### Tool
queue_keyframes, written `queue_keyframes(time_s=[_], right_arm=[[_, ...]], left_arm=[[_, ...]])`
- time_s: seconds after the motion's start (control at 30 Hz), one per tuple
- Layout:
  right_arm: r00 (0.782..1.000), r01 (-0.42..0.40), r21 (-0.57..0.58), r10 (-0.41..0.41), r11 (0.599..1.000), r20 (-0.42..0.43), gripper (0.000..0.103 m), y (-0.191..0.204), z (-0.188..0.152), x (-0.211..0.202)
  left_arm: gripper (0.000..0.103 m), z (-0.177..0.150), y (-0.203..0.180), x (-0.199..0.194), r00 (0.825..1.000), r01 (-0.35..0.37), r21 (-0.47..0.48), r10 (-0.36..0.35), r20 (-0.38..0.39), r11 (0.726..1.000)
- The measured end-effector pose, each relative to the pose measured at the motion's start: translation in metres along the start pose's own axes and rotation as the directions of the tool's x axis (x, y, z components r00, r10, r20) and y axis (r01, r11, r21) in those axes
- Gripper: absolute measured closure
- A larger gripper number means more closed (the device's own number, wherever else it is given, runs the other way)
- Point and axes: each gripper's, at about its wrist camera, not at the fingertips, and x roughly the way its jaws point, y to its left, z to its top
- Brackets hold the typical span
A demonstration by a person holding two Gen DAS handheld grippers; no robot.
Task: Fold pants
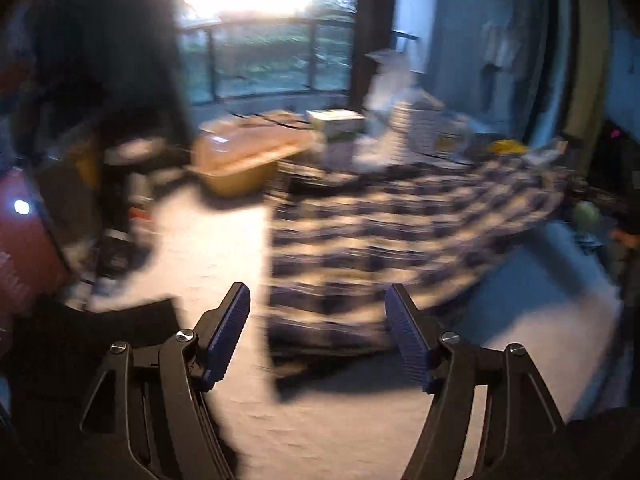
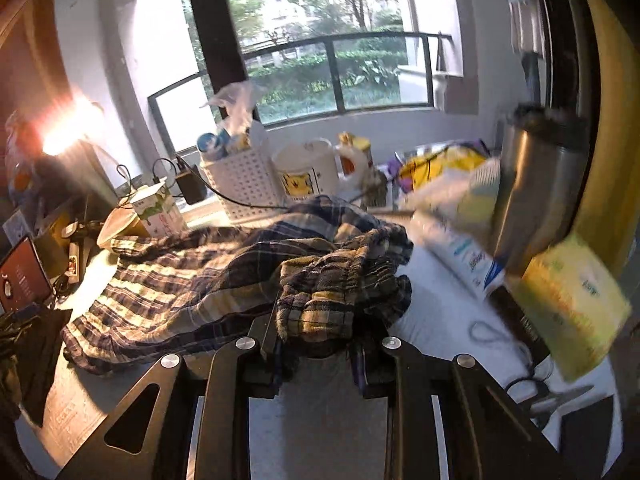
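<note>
Cluttered table point(image 2: 440, 320): right tool point(image 2: 318, 354) grips plaid pants point(image 2: 192, 280) bunched edge.

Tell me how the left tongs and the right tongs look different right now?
The left tongs are spread wide open with nothing between them; the right tongs are pinched on the bunched edge of the checked pants. The left ones hover short of the pants; the right ones touch them. Both are black.

Item: plaid pants point(image 1: 400, 236), smeared by motion blur, lower left; we cannot read the weave. Item: right tongs point(image 2: 316, 356), tips buried under bunched cloth.
</note>
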Motion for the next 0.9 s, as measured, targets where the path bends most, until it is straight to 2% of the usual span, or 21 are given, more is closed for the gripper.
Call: queue_keyframes(time_s=[0.03, 0.1, 0.17, 0.23, 0.33, 0.4, 0.57, 0.63, 0.67, 0.7, 0.73, 0.77, 0.9], right_arm=[[1.0, 0.0, -0.004, 0.0, 1.0, 0.007, 0.077, 0.002, 0.001, -0.002], [1.0, -0.002, -0.006, 0.002, 1.0, 0.014, 0.077, 0.004, 0.001, -0.003], [1.0, -0.011, 0.003, 0.011, 1.0, 0.015, 0.077, 0.004, 0.001, -0.005], [1.0, -0.018, 0.007, 0.018, 1.0, 0.013, 0.077, 0.003, -0.001, -0.007], [1.0, -0.029, 0.005, 0.029, 1.0, 0.012, 0.077, 0.001, 0.0, -0.01], [0.999, -0.035, 0.007, 0.035, 0.999, 0.019, 0.077, -0.001, 0.002, -0.013], [0.998, -0.047, 0.004, 0.047, 0.999, 0.03, 0.077, 0.001, 0.006, -0.015], [0.999, -0.047, -0.002, 0.047, 0.999, 0.027, 0.077, 0.002, 0.007, -0.015], [0.999, -0.047, -0.002, 0.047, 0.999, 0.026, 0.077, 0.002, 0.006, -0.014], [0.999, -0.046, -0.001, 0.046, 0.999, 0.024, 0.077, 0.002, 0.006, -0.013], [0.999, -0.042, -0.001, 0.042, 0.999, 0.021, 0.077, 0.002, 0.006, -0.011], [0.999, -0.037, 0.0, 0.037, 0.999, 0.018, 0.077, 0.001, 0.005, -0.01], [1.0, -0.023, -0.008, 0.023, 1.0, -0.006, 0.077, 0.0, 0.001, -0.003]], left_arm=[[0.033, -0.004, -0.008, 0.007, 0.998, 0.062, -0.02, -0.063, -0.018, 0.998], [0.033, -0.015, -0.029, 0.026, 0.99, 0.119, -0.005, -0.119, -0.073, 0.993], [0.033, -0.026, -0.056, 0.04, 0.989, 0.117, 0.076, -0.109, -0.103, 0.99], [0.033, -0.032, -0.083, 0.048, 0.992, 0.098, 0.17, -0.083, -0.093, 0.981], [0.033, -0.033, -0.109, 0.06, 0.992, 0.109, 0.263, -0.088, -0.09, 0.958], [0.033, -0.031, -0.113, 0.074, 0.992, 0.107, 0.269, -0.084, -0.096, 0.957], [0.033, -0.021, -0.103, 0.112, 0.992, -0.004, 0.27, 0.038, -0.121, 0.963], [0.035, -0.021, -0.102, 0.116, 0.992, -0.003, 0.278, 0.039, -0.124, 0.96], [0.05, -0.021, -0.101, 0.118, 0.992, -0.002, 0.279, 0.038, -0.122, 0.96], [0.057, -0.02, -0.097, 0.12, 0.992, 0.006, 0.266, 0.029, -0.127, 0.964], [0.075, -0.02, -0.094, 0.119, 0.991, 0.011, 0.249, 0.022, -0.13, 0.968], [0.087, -0.017, -0.091, 0.12, 0.991, -0.003, 0.242, 0.035, -0.131, 0.97], [0.095, -0.01, -0.081, 0.11, 0.991, 0.044, 0.194, -0.018, -0.135, 0.98]])
